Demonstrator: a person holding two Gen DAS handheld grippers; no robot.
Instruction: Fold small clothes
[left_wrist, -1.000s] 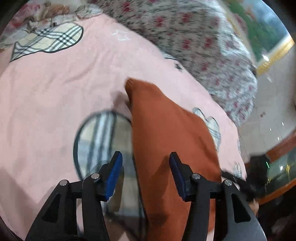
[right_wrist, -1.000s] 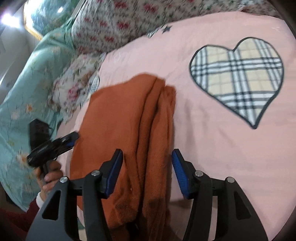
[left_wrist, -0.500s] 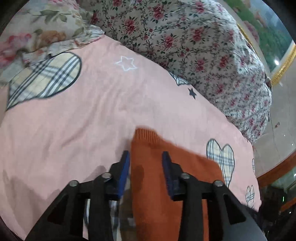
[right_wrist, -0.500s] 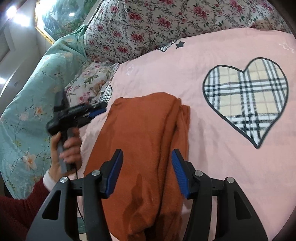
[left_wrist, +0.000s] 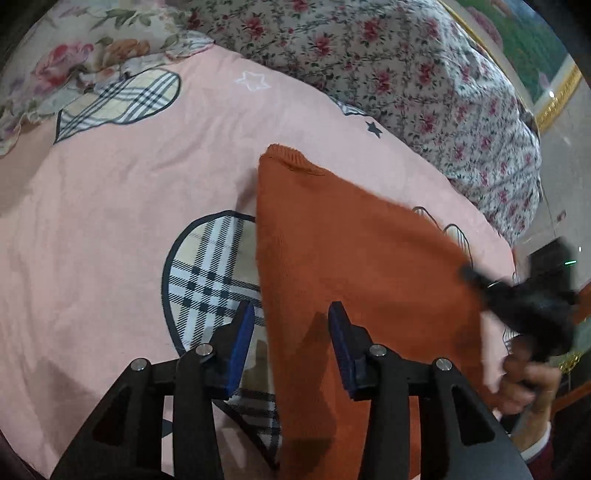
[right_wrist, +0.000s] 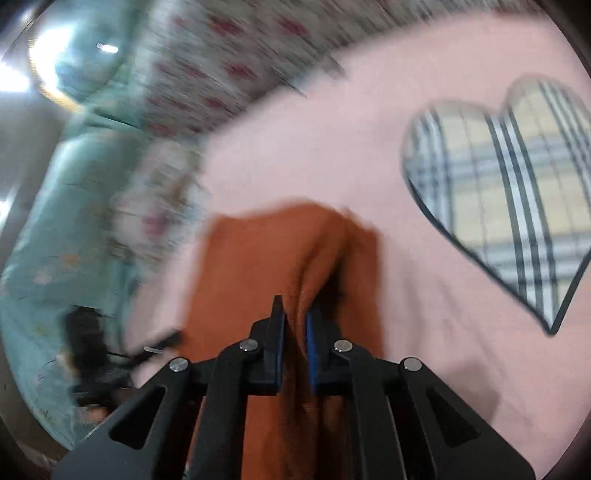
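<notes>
An orange knit sweater (left_wrist: 343, 258) lies on the pink bedspread (left_wrist: 122, 206), partly covering a plaid heart patch (left_wrist: 207, 273). The left gripper (left_wrist: 291, 339) hovers over the sweater's left edge, its 2 fingers spread wide and holding nothing. The right gripper (right_wrist: 295, 332) has its fingers pinched narrow on a raised fold of the sweater (right_wrist: 266, 266); that view is motion-blurred.

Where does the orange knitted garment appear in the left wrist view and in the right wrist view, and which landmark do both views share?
Left wrist view: the orange knitted garment fills the centre and lower right; the open left gripper straddles its left edge.
Right wrist view: it lies at lower centre, a fold pinched in the shut right gripper.
Shared landmark: the pink bedcover with plaid hearts.
</notes>
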